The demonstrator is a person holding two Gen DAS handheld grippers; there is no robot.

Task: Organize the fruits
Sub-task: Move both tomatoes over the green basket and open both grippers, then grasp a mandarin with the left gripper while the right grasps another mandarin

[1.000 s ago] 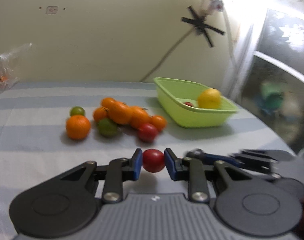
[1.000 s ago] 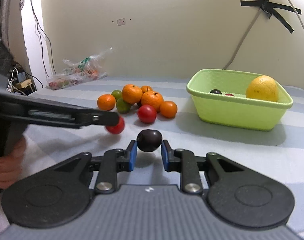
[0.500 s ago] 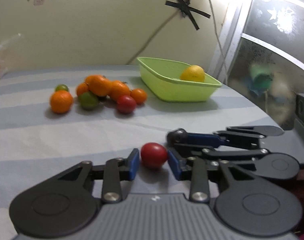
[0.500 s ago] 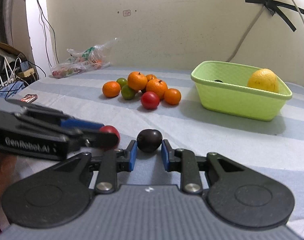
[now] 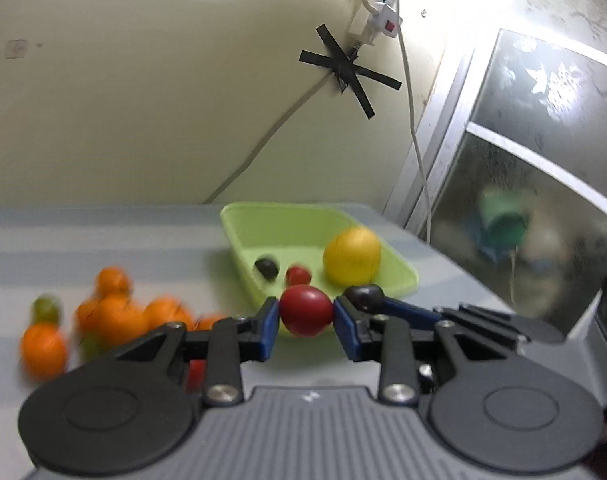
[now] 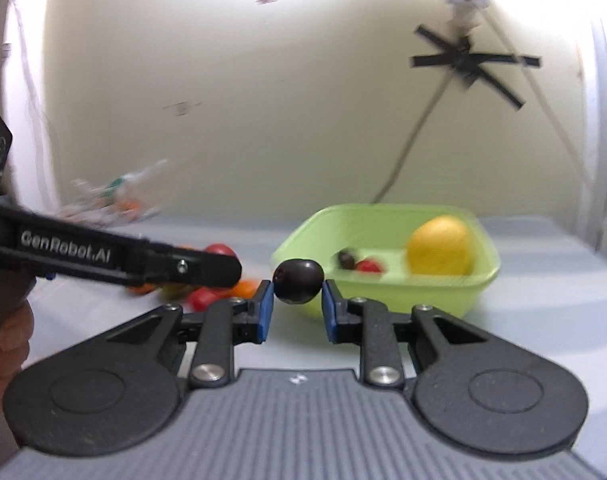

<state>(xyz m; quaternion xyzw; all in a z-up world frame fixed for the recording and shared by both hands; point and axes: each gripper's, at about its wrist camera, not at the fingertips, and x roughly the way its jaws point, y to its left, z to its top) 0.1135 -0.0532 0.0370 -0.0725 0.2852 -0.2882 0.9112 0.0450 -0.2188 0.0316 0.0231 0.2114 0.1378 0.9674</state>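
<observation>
Striped table [image 5: 103, 240], fruit pile blurred. Both grippers lifted since second ago: left gripper [image 5: 306, 316] clamps red fruit [image 5: 305, 310], right gripper [image 6: 297, 292] clamps dark fruit [image 6: 298, 275], nearing green basket [image 6: 443, 292]. Drop next.

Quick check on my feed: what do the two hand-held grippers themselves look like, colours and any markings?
Both match: the left hand-held gripper and right hand-held gripper have black linkage arms with silver pivot screws, blue finger pads, round black discs and a ribbed grey body. The left one's side reads "GenRobot.AI" in white.
</observation>
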